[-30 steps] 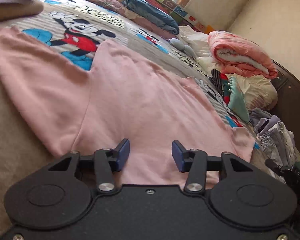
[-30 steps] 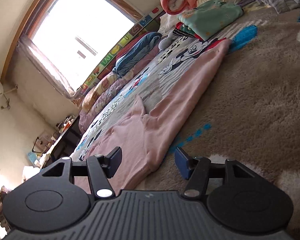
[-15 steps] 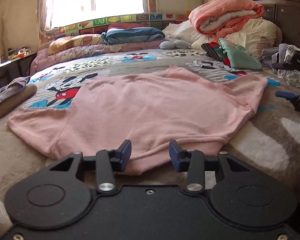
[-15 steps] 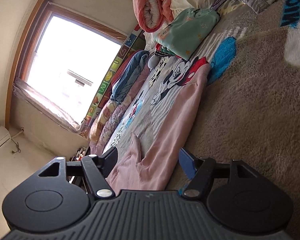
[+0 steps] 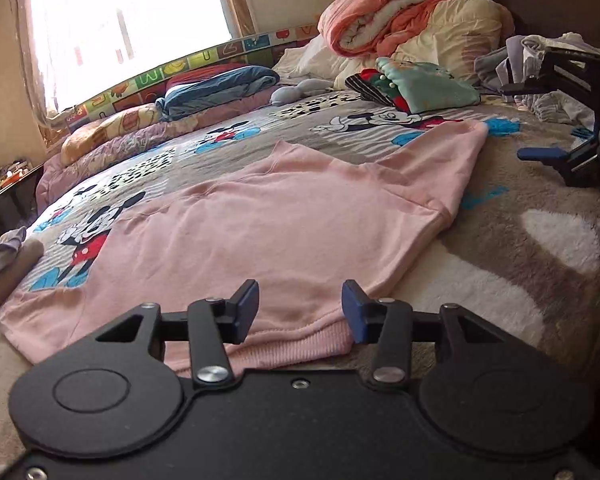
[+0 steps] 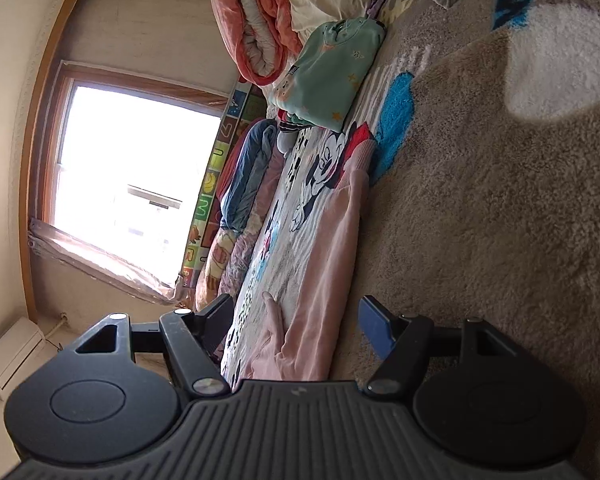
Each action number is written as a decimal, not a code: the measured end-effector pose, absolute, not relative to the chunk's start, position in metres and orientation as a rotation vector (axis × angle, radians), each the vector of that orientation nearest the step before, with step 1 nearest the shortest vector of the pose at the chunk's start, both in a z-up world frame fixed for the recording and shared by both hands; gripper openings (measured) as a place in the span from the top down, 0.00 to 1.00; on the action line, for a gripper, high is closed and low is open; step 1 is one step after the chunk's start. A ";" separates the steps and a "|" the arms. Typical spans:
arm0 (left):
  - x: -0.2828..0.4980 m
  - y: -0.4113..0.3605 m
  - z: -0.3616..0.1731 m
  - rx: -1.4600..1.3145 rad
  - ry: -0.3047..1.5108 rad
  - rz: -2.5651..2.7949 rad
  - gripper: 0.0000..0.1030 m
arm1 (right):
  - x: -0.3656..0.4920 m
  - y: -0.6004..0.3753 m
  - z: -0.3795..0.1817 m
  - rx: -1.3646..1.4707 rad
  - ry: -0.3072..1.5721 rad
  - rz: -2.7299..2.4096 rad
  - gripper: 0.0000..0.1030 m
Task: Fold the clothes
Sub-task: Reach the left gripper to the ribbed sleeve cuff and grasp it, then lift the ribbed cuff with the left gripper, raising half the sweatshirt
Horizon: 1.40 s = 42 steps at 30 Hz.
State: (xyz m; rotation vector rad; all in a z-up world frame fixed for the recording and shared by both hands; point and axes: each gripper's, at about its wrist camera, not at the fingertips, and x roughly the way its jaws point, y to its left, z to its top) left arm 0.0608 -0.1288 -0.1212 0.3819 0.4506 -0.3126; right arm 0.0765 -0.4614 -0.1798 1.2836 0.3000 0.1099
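- Here the top (image 5: 268, 224) — pink, long-sleeved — lies spread flat on the bed (image 5: 540, 264), both sleeves out to the sides, its ribbed hem toward the near edge.
- At the left, a folded brown cloth (image 5: 8, 268) sits near the left sleeve end, just apart from it.
- The left gripper (image 5: 299, 307) hangs low at the hem, jaws open to either side of the ribbing, nothing between them.
- Judging by that, the step in hand is a grab at the hem; closing there needs the fingers dropped onto the ribbing so they take both layers, not the fuzzy blanket under it.
- Further right, the right gripper (image 5: 548, 156) hovers beyond the right sleeve — jaws apart and empty in its own view (image 6: 296, 322), sleeve (image 6: 332, 248) running ahead.
- Behind it, a teal folded garment (image 5: 424, 84) and a loose grey heap (image 5: 540, 68) crowd the headboard end; a fold toward the middle looks unobstructed.
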 end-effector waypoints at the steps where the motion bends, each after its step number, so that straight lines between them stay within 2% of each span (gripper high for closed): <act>1: 0.063 -0.141 -0.120 0.413 0.439 -0.332 0.50 | 0.076 -0.464 -0.180 1.294 0.294 0.108 0.33; 7: 0.077 -0.215 -0.121 0.589 0.399 -0.452 0.50 | 0.070 -0.483 -0.185 1.363 0.258 0.079 0.33; 16: 0.098 -0.328 -0.155 1.020 0.298 -0.477 0.50 | 0.045 -0.523 -0.191 1.445 0.178 -0.030 0.32; 24: 0.134 -0.390 -0.174 1.240 0.221 -0.378 0.53 | 0.025 -0.550 -0.200 1.483 0.091 -0.145 0.32; 30: 0.164 -0.421 -0.183 1.330 0.216 -0.303 0.66 | 0.023 -0.561 -0.207 1.513 0.066 -0.155 0.33; 35: 0.184 -0.433 -0.184 1.331 0.241 -0.285 0.68 | 0.023 -0.562 -0.208 1.520 0.048 -0.168 0.33; 38: 0.195 -0.437 -0.181 1.310 0.265 -0.285 0.78 | 0.021 -0.563 -0.209 1.530 0.029 -0.175 0.33; 40: 0.202 -0.440 -0.179 1.295 0.281 -0.284 0.92 | 0.021 -0.563 -0.209 1.531 0.017 -0.179 0.33; 42: 0.209 -0.442 -0.177 1.281 0.297 -0.284 0.95 | 0.019 -0.563 -0.210 1.537 -0.001 -0.183 0.33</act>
